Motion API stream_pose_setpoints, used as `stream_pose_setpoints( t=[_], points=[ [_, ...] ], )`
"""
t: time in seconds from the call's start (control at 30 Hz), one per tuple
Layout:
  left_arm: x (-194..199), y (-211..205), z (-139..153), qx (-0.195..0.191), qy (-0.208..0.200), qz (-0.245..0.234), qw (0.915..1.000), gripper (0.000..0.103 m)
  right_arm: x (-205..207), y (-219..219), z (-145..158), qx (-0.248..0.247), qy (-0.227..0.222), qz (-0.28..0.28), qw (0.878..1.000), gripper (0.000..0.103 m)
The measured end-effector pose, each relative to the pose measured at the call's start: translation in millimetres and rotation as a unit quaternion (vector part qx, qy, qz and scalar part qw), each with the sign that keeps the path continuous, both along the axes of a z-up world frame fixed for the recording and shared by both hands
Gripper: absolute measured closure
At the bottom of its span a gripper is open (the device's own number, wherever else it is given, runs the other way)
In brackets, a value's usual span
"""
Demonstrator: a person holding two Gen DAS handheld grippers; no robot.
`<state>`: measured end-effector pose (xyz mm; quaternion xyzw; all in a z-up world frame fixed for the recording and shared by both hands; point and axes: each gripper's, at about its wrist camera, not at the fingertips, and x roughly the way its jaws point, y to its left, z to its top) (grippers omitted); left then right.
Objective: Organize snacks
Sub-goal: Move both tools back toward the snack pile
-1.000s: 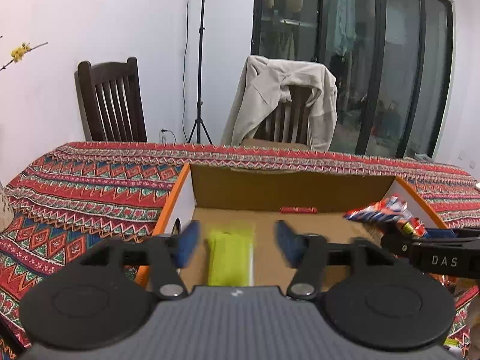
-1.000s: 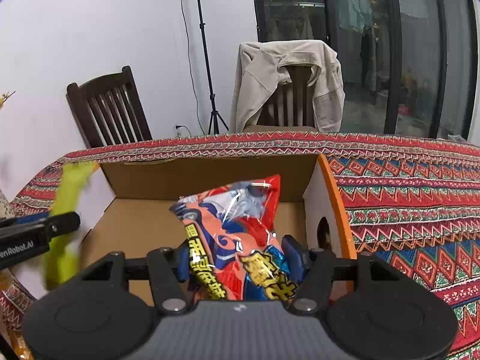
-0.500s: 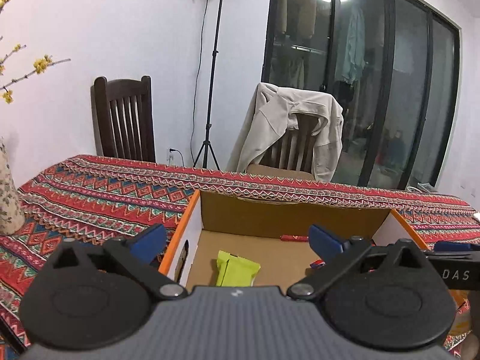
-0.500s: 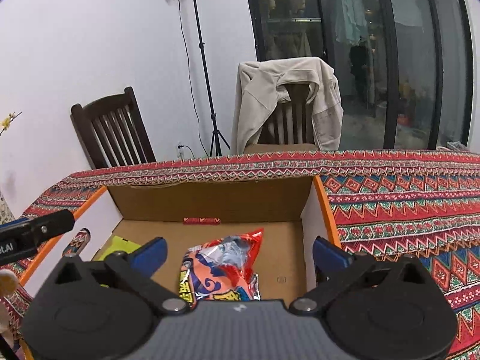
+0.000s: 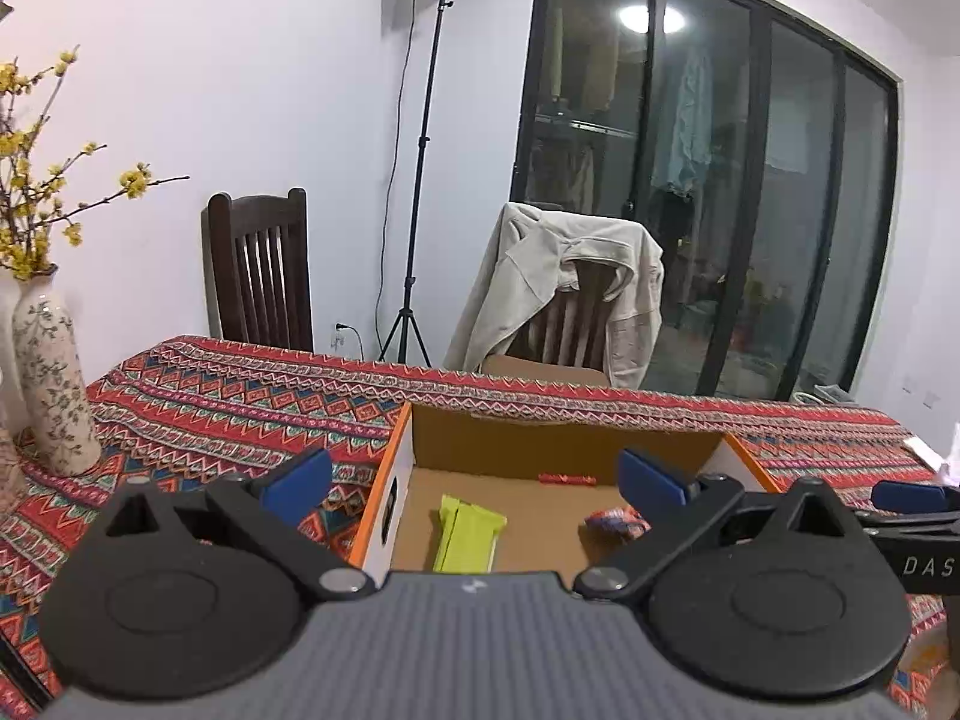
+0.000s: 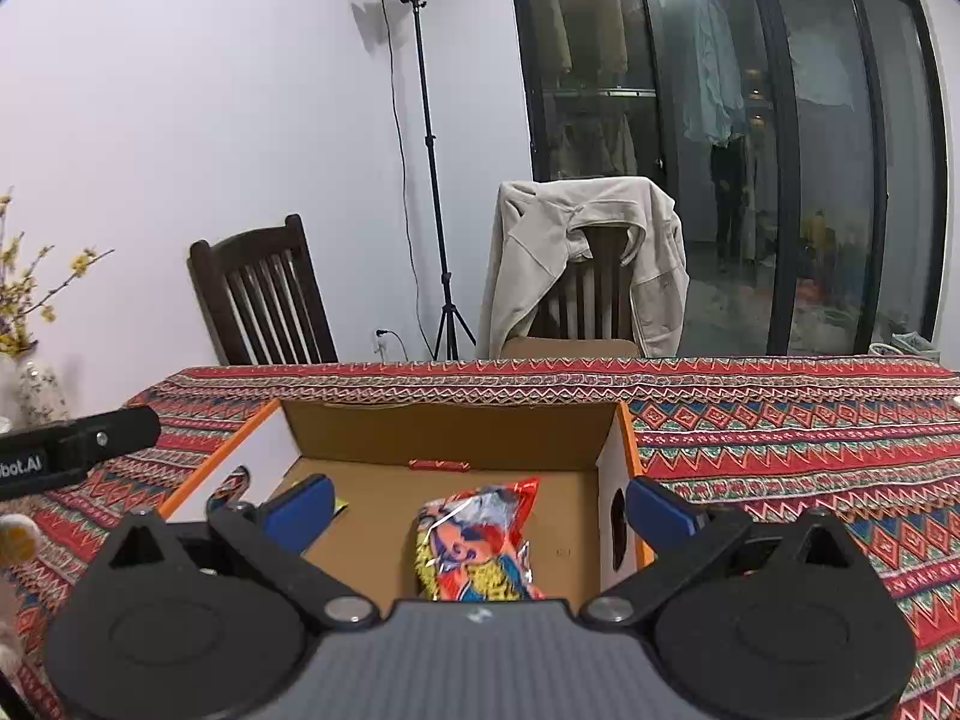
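Note:
An open cardboard box (image 5: 564, 441) (image 6: 444, 426) with orange edges stands on the patterned tablecloth. On its floor lie a lime-green snack packet (image 5: 465, 540), a small red bar (image 5: 567, 479) (image 6: 438, 465) by the far wall, and a red, blue and yellow snack bag (image 6: 477, 546) (image 5: 615, 523). My left gripper (image 5: 474, 483) hangs open above the box's near left part, nothing between its blue fingers. My right gripper (image 6: 477, 507) is open above the near right part, over the colourful bag without touching it. Each gripper shows at the edge of the other's view.
A floral vase (image 5: 51, 384) with yellow blossoms stands on the table (image 5: 240, 396) at the left. Behind the table are a dark wooden chair (image 5: 261, 276), a light stand (image 5: 420, 180) and a chair draped with a beige jacket (image 5: 564, 294). Glass doors fill the right.
Both grippers opened wide and let go: the green packet and the colourful bag dropped onto the box floor. Both grippers then rose and drew back from the box.

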<state>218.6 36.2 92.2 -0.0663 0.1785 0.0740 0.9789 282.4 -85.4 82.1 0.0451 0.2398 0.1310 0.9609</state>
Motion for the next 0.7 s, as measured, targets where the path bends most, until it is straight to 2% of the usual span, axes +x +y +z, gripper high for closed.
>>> stream_pose_setpoints(
  t=[0.3,0.53,0.7],
  points=[
    [-60.7,4.7,-11.3,-0.001,0.002,-0.016,0.9999,0.000,-68.8,-2.1,-6.3,-0.008,-0.007,0.017,1.000,0.000],
    [-104.6,13.0,-34.5,-0.016,0.007,-0.018,0.9997,0.000,-115.9,-5.7,-24.6,-0.009,-0.002,0.031,0.999,0.000],
    [-126.1,20.7,-54.5,-0.014,0.019,-0.007,0.9997,0.000,-137.1,-7.4,-39.9,-0.001,0.015,0.047,0.999,0.000]
  ],
)
